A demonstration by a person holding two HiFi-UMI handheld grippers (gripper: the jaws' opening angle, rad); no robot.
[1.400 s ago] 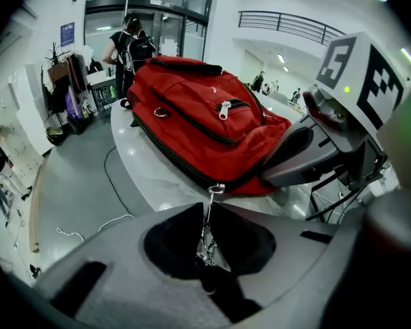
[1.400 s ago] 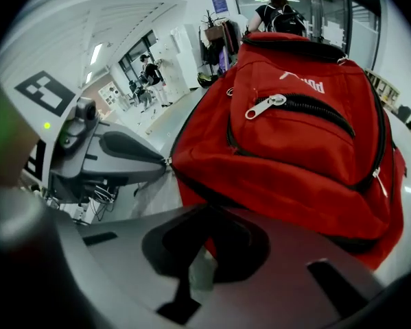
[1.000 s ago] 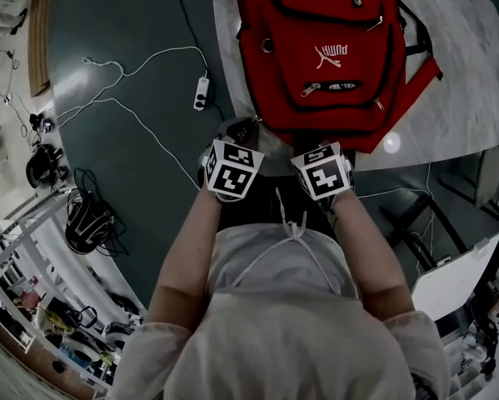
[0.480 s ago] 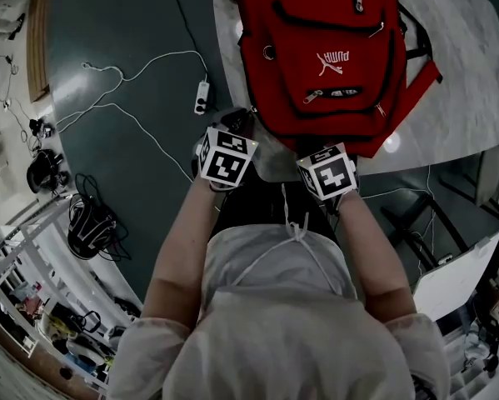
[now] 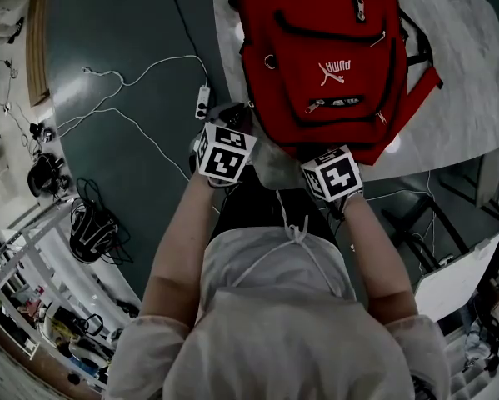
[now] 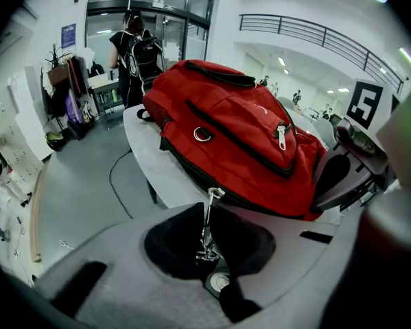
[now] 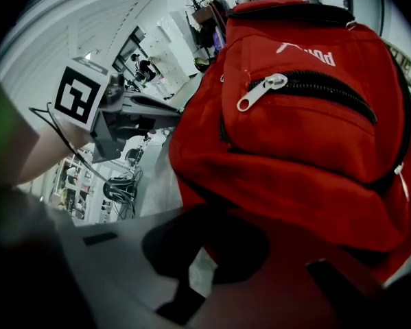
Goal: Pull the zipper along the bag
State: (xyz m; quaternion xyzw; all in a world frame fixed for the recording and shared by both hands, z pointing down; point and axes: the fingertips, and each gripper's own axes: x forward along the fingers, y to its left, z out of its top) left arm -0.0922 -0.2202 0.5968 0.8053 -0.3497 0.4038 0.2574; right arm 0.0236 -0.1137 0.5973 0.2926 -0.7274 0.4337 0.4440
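Red backpack [image 5: 324,48] lay flat on the pale table [image 5: 466,73], its bottom end toward the person. At its lower left corner the left gripper [image 6: 208,252] had its jaws pressed together on the metal zipper pull [image 6: 206,221], which stood taut from the black zip track [image 6: 184,172]. The right gripper [image 7: 205,249] pinched red fabric at the backpack's bottom edge, near the table's rim.
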